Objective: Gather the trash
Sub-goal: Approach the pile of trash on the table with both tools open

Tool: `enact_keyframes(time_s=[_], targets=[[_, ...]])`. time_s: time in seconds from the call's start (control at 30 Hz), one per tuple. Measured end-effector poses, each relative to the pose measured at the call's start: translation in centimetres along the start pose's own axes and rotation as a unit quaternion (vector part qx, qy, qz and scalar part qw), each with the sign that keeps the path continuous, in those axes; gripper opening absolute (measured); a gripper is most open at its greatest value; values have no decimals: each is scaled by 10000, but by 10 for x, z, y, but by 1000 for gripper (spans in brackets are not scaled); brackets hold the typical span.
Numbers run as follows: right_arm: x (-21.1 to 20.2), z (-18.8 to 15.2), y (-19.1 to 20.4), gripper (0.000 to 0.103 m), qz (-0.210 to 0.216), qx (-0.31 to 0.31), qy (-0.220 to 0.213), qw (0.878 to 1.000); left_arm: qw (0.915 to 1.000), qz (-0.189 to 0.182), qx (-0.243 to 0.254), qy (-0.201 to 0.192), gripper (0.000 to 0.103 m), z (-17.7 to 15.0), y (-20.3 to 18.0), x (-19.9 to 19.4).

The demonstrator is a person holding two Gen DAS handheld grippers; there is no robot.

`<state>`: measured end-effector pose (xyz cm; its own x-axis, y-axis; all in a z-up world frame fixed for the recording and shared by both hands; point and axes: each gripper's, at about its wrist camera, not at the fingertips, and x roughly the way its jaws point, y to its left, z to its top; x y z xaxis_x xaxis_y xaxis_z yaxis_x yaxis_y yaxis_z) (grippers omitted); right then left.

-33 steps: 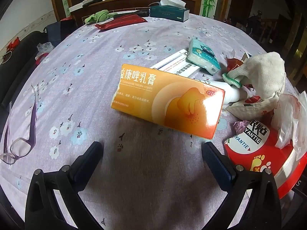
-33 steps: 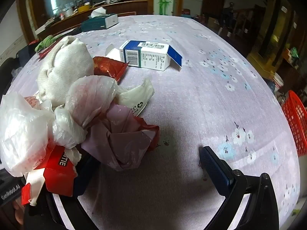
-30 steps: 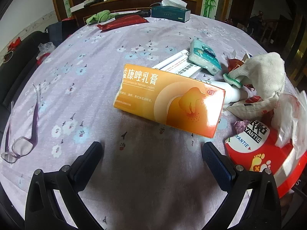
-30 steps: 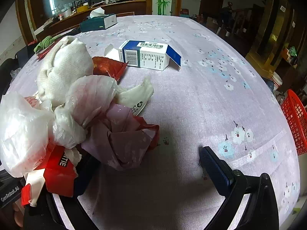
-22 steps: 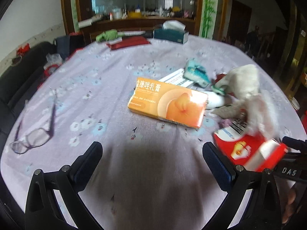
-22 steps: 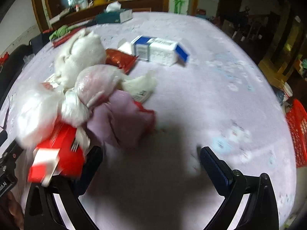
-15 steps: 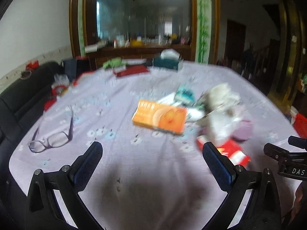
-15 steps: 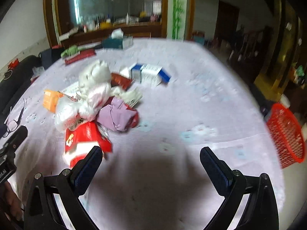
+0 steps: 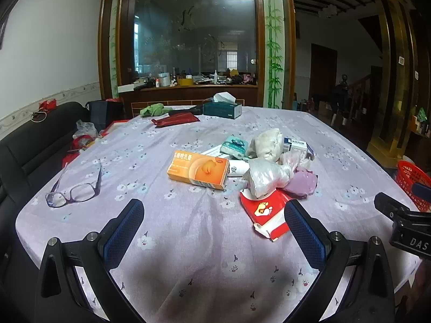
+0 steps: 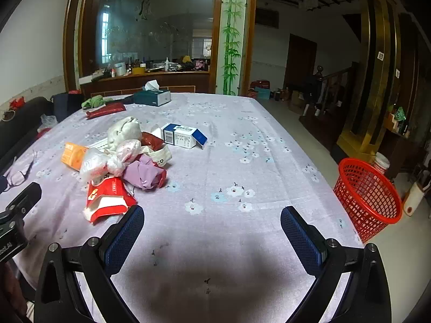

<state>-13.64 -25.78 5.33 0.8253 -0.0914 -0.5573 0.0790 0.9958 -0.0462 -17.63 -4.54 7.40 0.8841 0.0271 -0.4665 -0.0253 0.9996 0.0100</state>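
Both grippers, left gripper (image 9: pixel 214 226) and right gripper (image 10: pixel 212 227), hang wide and empty; next, probably the red packet (image 10: pixel 107 193) at ten o'clock.

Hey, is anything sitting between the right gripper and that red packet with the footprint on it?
Nothing visible does. The right gripper hangs open over bare tablecloth, and the red packet lies just ahead of its left finger at the near edge of the trash pile, with only cloth between them.
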Motion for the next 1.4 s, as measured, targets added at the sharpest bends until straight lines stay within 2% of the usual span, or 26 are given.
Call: enact_keyframes(time_s=[0.3, 0.57, 0.8, 1.4], targets=[[-1, -3, -2, 101, 144, 63, -66, 9999, 9999, 12, 111, -17, 103, -4, -11, -1], [2, -7, -1, 101, 373, 108, 138, 9992, 9999, 16, 127, 8, 103, -6, -13, 1], [-5, -5, -2, 101, 286, 171, -24, 9994, 9997, -17, 235, -3, 103, -6, -17, 1], [0, -5, -4, 101, 197, 181, 81, 9996, 9993, -158, 317, 139, 103, -9, -20, 4]])
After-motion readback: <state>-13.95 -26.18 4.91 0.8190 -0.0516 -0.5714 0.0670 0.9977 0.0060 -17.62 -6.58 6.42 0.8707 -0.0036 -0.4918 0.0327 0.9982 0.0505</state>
